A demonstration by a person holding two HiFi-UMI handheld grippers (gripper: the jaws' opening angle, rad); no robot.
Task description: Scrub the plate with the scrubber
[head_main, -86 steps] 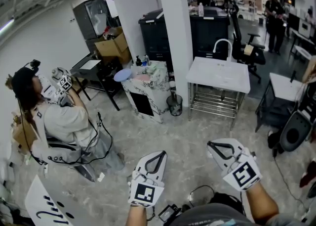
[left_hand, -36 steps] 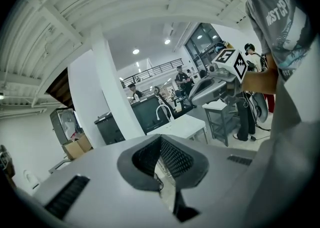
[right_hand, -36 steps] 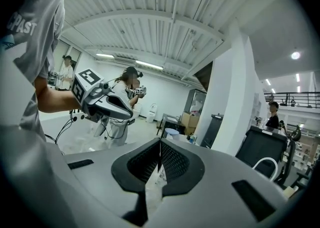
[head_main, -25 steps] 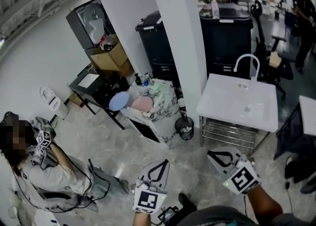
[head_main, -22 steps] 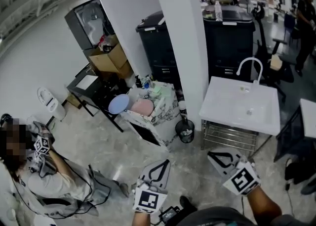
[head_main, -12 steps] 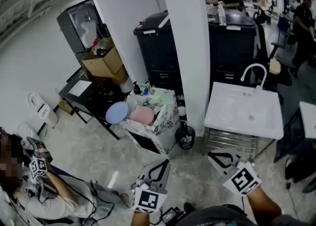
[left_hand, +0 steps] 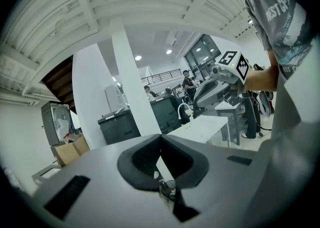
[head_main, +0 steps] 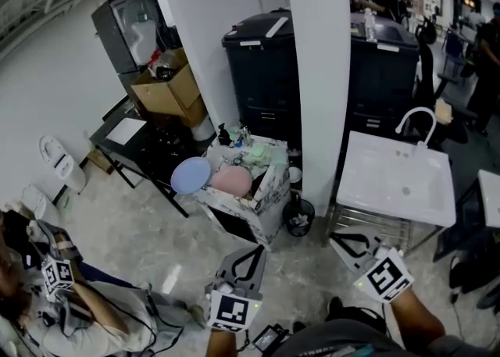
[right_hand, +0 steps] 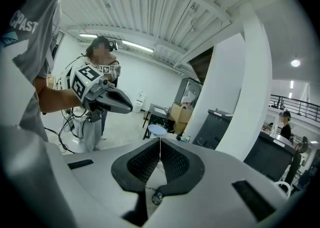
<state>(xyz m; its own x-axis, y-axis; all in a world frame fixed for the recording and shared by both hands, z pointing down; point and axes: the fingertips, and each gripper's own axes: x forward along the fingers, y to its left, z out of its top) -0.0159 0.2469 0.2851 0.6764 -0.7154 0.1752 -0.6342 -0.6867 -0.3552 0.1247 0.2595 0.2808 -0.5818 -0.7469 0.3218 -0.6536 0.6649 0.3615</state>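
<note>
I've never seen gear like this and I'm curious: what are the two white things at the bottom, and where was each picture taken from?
No robot here: a person holds a white two-jaw gripper in each hand. The head view comes from a camera on their head, looking down at the left gripper and right gripper. The two gripper views come from cameras riding on each one, looking along its jaws. Both are shut and hold nothing. Ahead, on a marble-patterned cabinet, sit a round blue plate and a round pink plate. A white sink table stands to its right.
</note>
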